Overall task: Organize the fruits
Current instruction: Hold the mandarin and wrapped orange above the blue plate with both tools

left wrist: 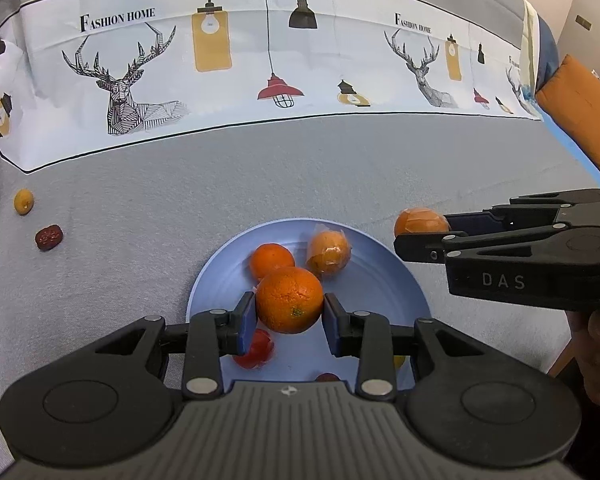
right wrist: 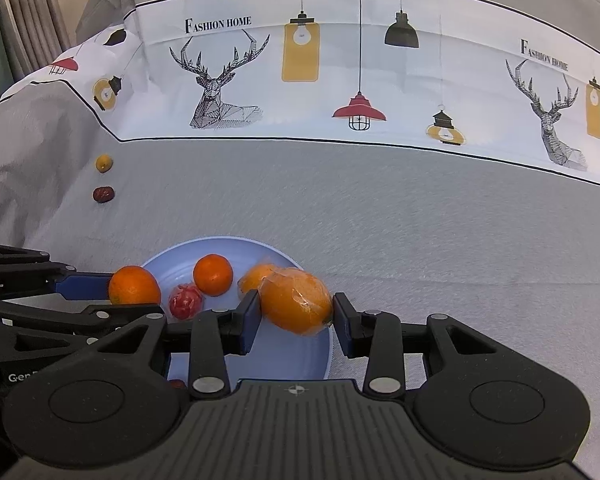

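Partly hidden | red fruit (left wrist: 256, 350) behind left tongs (left wrist: 289, 314) | plate (left wrist: 380, 280) cut off

Your left wrist view looks steeply down along its jaws, close over the blue plate (left wrist: 384, 280), facing the printed cloth band (left wrist: 260, 60) across the upper frame. Your right wrist view faces the same way, with the plate (right wrist: 168, 264) at lower left. Both share plate and band (right wrist: 340, 60).

left gripper (left wrist: 289, 314) clamped, right gripper (right wrist: 296, 312) clamped
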Demonstrator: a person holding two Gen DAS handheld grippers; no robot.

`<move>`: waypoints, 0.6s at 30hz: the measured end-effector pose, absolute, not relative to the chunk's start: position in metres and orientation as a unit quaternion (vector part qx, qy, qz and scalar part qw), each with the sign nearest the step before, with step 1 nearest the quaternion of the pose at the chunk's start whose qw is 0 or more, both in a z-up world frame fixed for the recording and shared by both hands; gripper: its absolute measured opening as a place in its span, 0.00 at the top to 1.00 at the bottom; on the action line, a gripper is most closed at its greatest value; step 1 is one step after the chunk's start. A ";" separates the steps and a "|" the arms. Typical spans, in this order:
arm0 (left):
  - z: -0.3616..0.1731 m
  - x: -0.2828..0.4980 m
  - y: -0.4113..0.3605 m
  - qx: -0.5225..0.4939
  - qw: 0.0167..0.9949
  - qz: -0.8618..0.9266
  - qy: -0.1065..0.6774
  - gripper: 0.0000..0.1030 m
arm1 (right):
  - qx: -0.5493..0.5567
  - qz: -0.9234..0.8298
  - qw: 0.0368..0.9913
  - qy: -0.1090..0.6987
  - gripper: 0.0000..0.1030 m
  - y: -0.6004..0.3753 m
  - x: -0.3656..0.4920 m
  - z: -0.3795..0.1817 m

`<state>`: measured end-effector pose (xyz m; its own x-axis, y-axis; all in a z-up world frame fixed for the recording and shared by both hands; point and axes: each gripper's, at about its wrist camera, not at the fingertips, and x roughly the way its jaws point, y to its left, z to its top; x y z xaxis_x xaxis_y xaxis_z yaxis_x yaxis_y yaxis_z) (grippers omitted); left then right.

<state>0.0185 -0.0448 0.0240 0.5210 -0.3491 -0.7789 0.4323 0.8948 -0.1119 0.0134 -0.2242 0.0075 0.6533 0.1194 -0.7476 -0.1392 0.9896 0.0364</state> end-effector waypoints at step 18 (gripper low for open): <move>0.022 0.017 -0.049 0.053 0.869 -0.228 0.436 0.63 | -0.026 0.086 0.907 0.412 0.61 -0.218 0.013 0.005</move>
